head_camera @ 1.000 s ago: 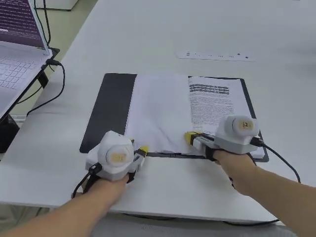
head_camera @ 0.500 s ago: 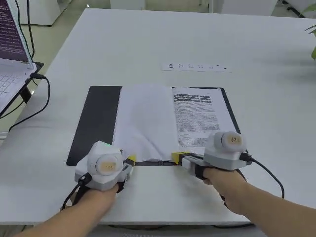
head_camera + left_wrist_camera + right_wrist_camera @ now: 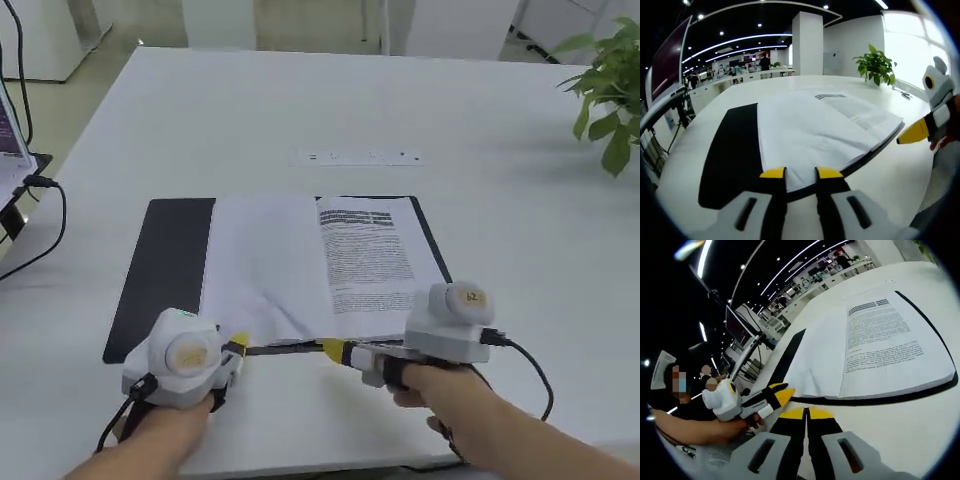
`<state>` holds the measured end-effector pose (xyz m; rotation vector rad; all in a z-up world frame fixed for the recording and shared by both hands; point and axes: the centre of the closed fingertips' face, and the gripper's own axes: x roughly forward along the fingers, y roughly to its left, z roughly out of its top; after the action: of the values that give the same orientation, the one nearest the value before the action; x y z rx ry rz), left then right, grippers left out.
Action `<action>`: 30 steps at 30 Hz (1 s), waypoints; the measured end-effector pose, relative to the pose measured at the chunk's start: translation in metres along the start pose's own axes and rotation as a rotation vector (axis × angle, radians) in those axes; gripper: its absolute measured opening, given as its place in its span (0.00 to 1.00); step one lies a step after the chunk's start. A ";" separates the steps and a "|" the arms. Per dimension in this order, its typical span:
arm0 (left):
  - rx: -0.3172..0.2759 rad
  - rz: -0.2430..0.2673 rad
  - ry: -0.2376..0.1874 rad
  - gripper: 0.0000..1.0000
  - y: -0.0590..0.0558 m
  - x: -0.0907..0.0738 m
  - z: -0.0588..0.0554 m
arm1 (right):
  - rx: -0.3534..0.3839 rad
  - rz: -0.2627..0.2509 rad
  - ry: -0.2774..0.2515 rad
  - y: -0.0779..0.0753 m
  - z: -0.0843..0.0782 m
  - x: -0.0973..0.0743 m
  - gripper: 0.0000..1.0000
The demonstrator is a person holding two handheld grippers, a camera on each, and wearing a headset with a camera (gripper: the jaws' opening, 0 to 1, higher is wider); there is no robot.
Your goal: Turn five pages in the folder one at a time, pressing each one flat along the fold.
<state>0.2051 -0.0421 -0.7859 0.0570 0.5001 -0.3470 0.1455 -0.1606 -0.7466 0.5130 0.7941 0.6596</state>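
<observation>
The folder point(image 3: 160, 265) lies open on the white table, its black left cover bare. Turned white pages point(image 3: 262, 272) rest on the left half, and a printed page point(image 3: 365, 255) lies flat on the right stack. My left gripper point(image 3: 238, 344) sits at the near edge of the turned pages; in the left gripper view point(image 3: 801, 173) its yellow tips stand a narrow gap apart with nothing between them. My right gripper point(image 3: 335, 350) hovers just off the folder's near edge below the fold, and its own view point(image 3: 806, 413) has its tips pressed together, empty. The printed page point(image 3: 890, 347) lies ahead of it.
A flat white strip with sockets point(image 3: 355, 157) lies beyond the folder. A potted plant point(image 3: 605, 85) stands at the far right. A laptop's edge and black cable point(image 3: 45, 190) are at the far left. A cable point(image 3: 525, 360) trails from my right gripper.
The head camera has tilted up and to the right. My right gripper has drawn back from the bottom of the fold to just off the folder's near edge. The left gripper keeps its place.
</observation>
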 end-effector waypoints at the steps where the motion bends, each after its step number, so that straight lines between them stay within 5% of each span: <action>1: -0.008 0.001 -0.004 0.21 0.000 0.000 0.000 | 0.007 0.004 -0.002 0.003 0.000 -0.003 0.00; 4: -0.014 -0.001 -0.008 0.21 0.000 0.000 0.001 | 0.018 -0.017 0.000 0.009 0.000 -0.017 0.00; 7: -0.060 -0.027 0.043 0.27 -0.006 -0.001 0.001 | -0.003 -0.038 -0.041 0.014 0.009 -0.040 0.00; 9: -0.157 -0.066 0.069 0.30 -0.015 -0.005 0.005 | -0.042 -0.049 -0.119 0.017 0.025 -0.060 0.00; 11: -0.202 -0.076 0.072 0.30 -0.017 -0.009 0.013 | -0.067 -0.101 -0.143 0.009 0.034 -0.081 0.00; 16: -0.147 -0.085 0.073 0.36 -0.021 -0.024 0.038 | -0.112 -0.187 -0.214 -0.005 0.060 -0.125 0.00; 19: -0.203 -0.116 0.037 0.40 -0.022 -0.038 0.058 | -0.132 -0.247 -0.263 -0.013 0.070 -0.146 0.01; 22: -0.326 -0.144 -0.016 0.46 -0.024 -0.056 0.079 | -0.131 -0.292 -0.306 -0.023 0.076 -0.161 0.14; 24: -0.307 -0.138 -0.025 0.50 -0.023 -0.070 0.086 | -0.141 -0.331 -0.332 -0.031 0.077 -0.168 0.21; 28: -0.276 -0.116 -0.045 0.61 -0.018 -0.089 0.093 | -0.226 -0.435 -0.298 -0.052 0.073 -0.178 0.47; 30: -0.237 -0.092 -0.054 0.68 -0.015 -0.098 0.095 | -0.229 -0.433 -0.301 -0.052 0.072 -0.178 0.55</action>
<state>0.1630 -0.0383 -0.6554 -0.2054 0.4886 -0.3761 0.1261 -0.3341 -0.6517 0.2113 0.5123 0.2564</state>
